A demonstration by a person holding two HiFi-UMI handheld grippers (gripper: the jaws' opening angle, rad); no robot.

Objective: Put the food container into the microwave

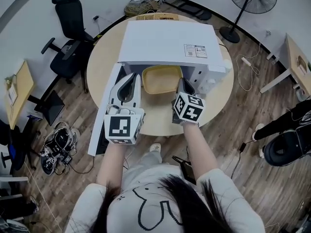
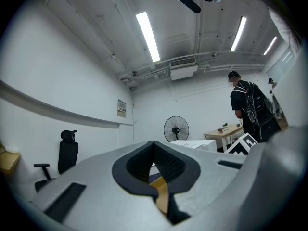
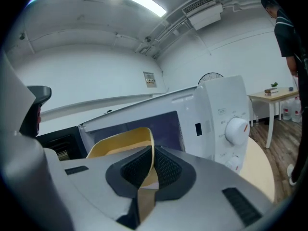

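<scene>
A yellow food container (image 1: 161, 79) hangs just in front of the open cavity of the white microwave (image 1: 167, 42), above the round table. My left gripper (image 1: 137, 80) is shut on its left rim, and only a thin yellow strip (image 2: 162, 194) shows between those jaws. On the opposite side, my right gripper (image 1: 181, 85) is shut on the right rim. In the right gripper view the container's wall (image 3: 122, 141) curves up out of the closed jaws toward the microwave (image 3: 216, 119). The microwave door (image 1: 103, 113) is swung open to the left.
The round wooden table (image 1: 160, 118) carries the microwave. A black office chair (image 1: 73, 38) stands at the back left, a floor fan (image 1: 248, 4) at the back right. Shoes and cables (image 1: 56, 147) lie on the floor to the left. A person in black (image 2: 248, 109) stands by a far desk.
</scene>
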